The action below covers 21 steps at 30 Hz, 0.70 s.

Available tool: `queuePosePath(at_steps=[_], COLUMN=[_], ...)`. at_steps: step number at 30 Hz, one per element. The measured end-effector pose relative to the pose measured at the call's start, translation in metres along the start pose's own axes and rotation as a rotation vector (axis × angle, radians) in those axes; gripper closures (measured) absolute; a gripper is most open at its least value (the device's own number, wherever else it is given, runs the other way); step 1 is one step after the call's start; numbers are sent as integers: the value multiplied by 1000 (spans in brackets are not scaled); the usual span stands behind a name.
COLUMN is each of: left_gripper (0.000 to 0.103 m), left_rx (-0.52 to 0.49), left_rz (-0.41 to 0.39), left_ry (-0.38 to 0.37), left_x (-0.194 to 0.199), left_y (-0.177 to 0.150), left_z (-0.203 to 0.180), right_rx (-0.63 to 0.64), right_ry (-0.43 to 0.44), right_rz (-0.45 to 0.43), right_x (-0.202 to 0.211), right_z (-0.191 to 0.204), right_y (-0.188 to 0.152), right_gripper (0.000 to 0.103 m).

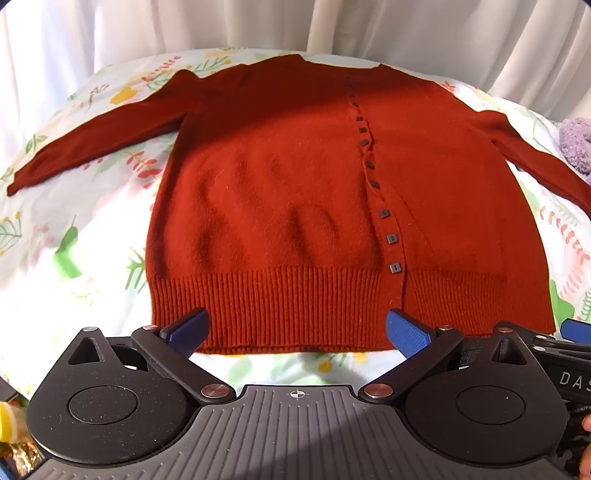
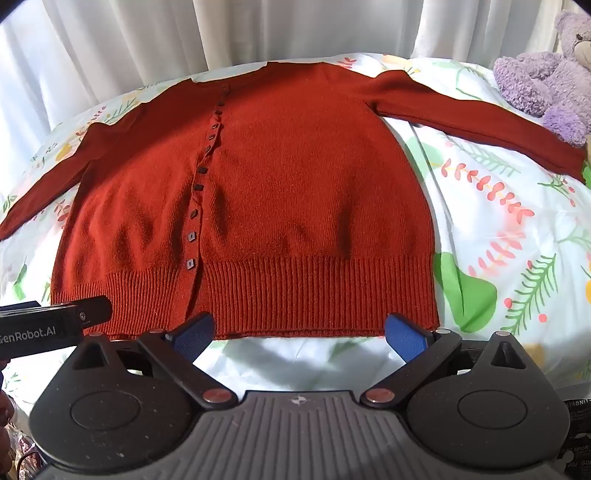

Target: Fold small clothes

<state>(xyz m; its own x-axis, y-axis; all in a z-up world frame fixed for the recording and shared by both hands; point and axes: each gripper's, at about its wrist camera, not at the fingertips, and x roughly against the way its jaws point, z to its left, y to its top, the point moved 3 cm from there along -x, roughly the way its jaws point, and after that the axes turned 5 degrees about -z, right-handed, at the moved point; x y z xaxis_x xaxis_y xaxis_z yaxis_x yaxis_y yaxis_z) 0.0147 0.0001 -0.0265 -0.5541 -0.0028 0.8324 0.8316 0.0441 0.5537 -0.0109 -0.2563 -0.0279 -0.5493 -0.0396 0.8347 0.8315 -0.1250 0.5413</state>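
Observation:
A small rust-red buttoned cardigan [image 1: 295, 192] lies flat, front up, on a floral bedsheet, both sleeves spread outward; it also shows in the right wrist view [image 2: 280, 192]. My left gripper [image 1: 297, 330] is open, its blue fingertips over the ribbed hem at the cardigan's left half. My right gripper [image 2: 299, 332] is open at the hem's right half, fingertips at the hem edge. Neither holds anything. The two grippers are side by side; the left one's body [image 2: 51, 325] shows in the right wrist view.
The floral white bedsheet [image 2: 498, 240] covers the bed. A purple teddy bear [image 2: 546, 77] sits at the far right by the right sleeve's cuff. White curtains [image 1: 295, 26] hang behind the bed.

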Motion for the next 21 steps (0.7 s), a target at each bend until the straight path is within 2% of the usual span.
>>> queuePosePath(at_steps=[21], left_gripper=[0], left_rx=[4], left_rz=[13], left_ry=[8], left_x=[-7], left_y=[-5], left_z=[5], right_rx=[-2], right_ry=[-5], right_rz=[-1], right_x=[-1], right_z=[2], right_y=[2], right_gripper=[4])
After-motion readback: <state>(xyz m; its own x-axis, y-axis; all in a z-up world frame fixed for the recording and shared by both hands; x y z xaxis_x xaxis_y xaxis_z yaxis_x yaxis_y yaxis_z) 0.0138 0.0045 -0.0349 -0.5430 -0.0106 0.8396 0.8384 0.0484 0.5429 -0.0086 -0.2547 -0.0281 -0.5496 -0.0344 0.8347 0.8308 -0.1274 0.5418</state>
